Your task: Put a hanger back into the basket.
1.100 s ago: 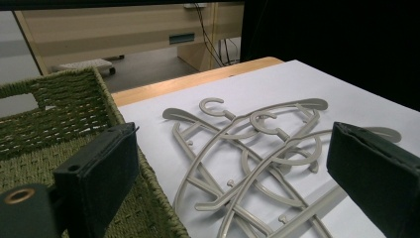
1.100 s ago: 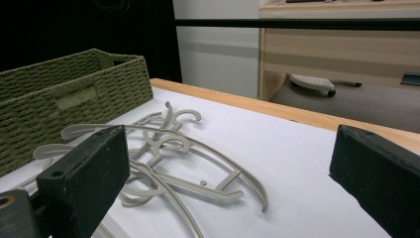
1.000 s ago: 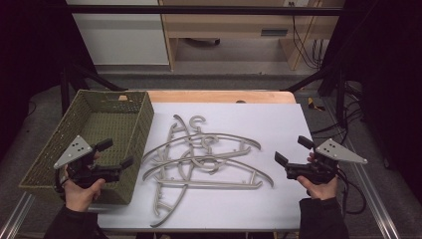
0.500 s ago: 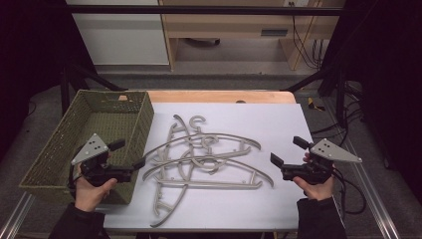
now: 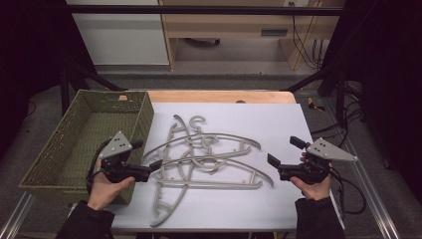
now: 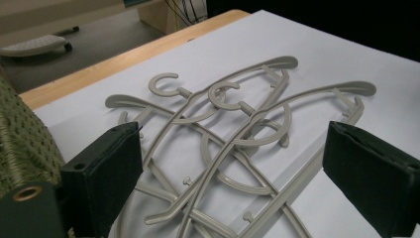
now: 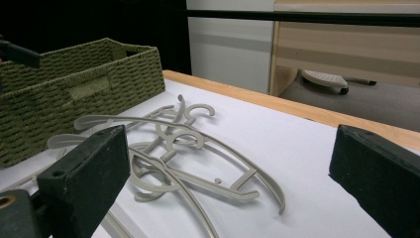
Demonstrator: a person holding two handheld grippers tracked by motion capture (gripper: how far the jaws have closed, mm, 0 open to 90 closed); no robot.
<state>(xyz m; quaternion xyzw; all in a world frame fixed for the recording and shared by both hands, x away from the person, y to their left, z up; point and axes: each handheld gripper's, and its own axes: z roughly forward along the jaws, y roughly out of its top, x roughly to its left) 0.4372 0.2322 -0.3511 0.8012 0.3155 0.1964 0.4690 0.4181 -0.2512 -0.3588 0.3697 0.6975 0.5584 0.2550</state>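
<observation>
grey hangers [image 5: 204, 159], tangled heap, flat mid-table

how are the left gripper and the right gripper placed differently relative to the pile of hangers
The left gripper has its jaw tips at the edge of the hangers, right beside the green basket. The right gripper sits apart from the pile, over bare white table. Both are open, hold nothing and point inward at the pile.

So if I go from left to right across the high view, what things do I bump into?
Green basket → left hand-held gripper → pile of grey hangers → right hand-held gripper.
</observation>
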